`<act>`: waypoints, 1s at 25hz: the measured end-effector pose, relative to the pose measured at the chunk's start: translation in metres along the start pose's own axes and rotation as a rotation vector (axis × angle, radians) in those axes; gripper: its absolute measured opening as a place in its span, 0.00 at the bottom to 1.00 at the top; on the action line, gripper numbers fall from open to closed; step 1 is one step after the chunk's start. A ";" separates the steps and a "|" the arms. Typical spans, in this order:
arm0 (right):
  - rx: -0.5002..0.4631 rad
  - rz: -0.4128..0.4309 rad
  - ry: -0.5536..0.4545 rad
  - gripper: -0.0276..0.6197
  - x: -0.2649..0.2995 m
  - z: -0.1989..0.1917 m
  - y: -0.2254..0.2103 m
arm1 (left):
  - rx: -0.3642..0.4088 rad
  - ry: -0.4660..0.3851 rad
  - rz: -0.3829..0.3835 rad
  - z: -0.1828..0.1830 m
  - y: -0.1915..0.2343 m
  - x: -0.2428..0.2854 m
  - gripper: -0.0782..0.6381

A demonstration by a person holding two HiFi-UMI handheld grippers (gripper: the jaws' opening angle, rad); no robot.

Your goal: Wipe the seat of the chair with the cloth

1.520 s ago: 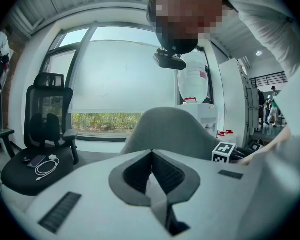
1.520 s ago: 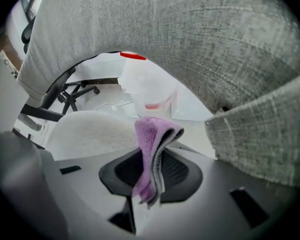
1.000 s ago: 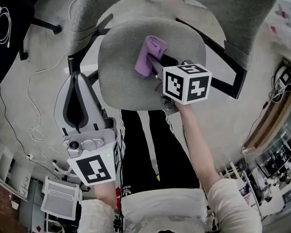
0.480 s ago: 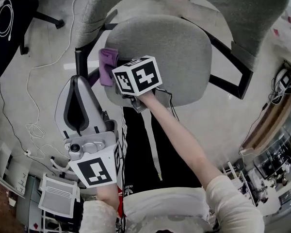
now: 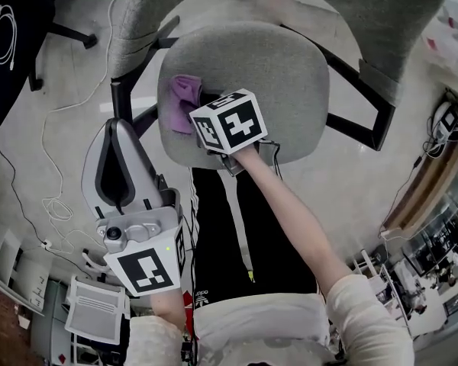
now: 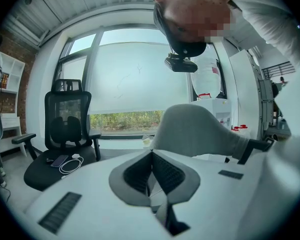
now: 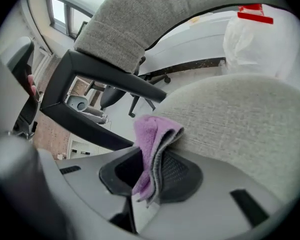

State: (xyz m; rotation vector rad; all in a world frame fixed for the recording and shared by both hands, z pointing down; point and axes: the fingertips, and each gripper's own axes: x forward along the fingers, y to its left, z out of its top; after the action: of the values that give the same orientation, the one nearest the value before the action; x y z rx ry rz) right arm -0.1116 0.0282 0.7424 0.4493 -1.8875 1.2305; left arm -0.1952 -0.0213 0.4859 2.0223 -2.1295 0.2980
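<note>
Purple cloth (image 7: pixel 151 143): folded and lying against the grey fabric seat (image 5: pixel 278 71), at the seat's left edge, towards its front corner.
Right gripper (image 7: pixel 147 179): pinching the cloth's lower part, with the rest standing up between the jaws. My arm reaches in across the seat's front edge.
Left gripper (image 6: pixel 151 176): jaws pressed together on nothing, held clear of the chair just off the seat's front left corner.
Step in hand: I judge this to be a wiping stroke at the left end of its run, with most of the seat lying to the right.
Next move: I'd drag the cloth across toward the right edge, pressing it flat on the fabric and keeping the pinch firm so it doesn't slide off the rim.
</note>
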 end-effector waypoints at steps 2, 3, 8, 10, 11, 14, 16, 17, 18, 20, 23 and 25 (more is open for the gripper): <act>0.006 -0.043 -0.009 0.18 -0.017 -0.007 -0.020 | 0.003 -0.001 -0.006 0.001 -0.002 0.001 0.13; 0.012 -0.068 -0.012 0.18 -0.027 -0.011 -0.032 | 0.004 -0.001 -0.010 0.002 -0.004 0.001 0.13; 0.063 -0.186 -0.013 0.18 -0.073 -0.033 -0.091 | 0.009 0.008 -0.038 -0.003 -0.012 0.004 0.13; 0.062 -0.234 -0.007 0.18 -0.090 -0.039 -0.110 | 0.013 0.012 -0.048 -0.004 -0.016 0.006 0.13; 0.058 -0.258 -0.003 0.18 -0.098 -0.042 -0.119 | 0.016 0.013 -0.053 -0.003 -0.018 0.007 0.13; 0.053 -0.342 0.015 0.18 -0.123 -0.052 -0.145 | 0.026 0.014 -0.074 -0.002 -0.025 0.010 0.13; 0.048 -0.415 0.032 0.18 -0.141 -0.061 -0.165 | 0.030 0.014 -0.083 -0.001 -0.028 0.012 0.13; 0.053 -0.448 0.038 0.18 -0.150 -0.066 -0.174 | 0.031 0.013 -0.087 0.000 -0.030 0.013 0.13; 0.063 -0.479 0.040 0.18 -0.159 -0.070 -0.182 | 0.032 0.012 -0.091 0.001 -0.032 0.014 0.13; 0.083 -0.541 0.042 0.18 -0.174 -0.078 -0.197 | 0.034 0.010 -0.100 0.002 -0.036 0.017 0.13; 0.092 -0.627 0.057 0.18 -0.191 -0.089 -0.214 | 0.038 0.014 -0.113 0.003 -0.043 0.020 0.13; 0.092 -0.680 0.070 0.18 -0.202 -0.095 -0.223 | 0.041 0.020 -0.125 0.002 -0.048 0.021 0.13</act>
State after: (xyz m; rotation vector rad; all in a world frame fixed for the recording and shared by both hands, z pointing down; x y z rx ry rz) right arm 0.2005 -0.0173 0.7316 0.9864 -1.4335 0.8536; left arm -0.1479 -0.0443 0.4904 2.1546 -1.9904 0.3447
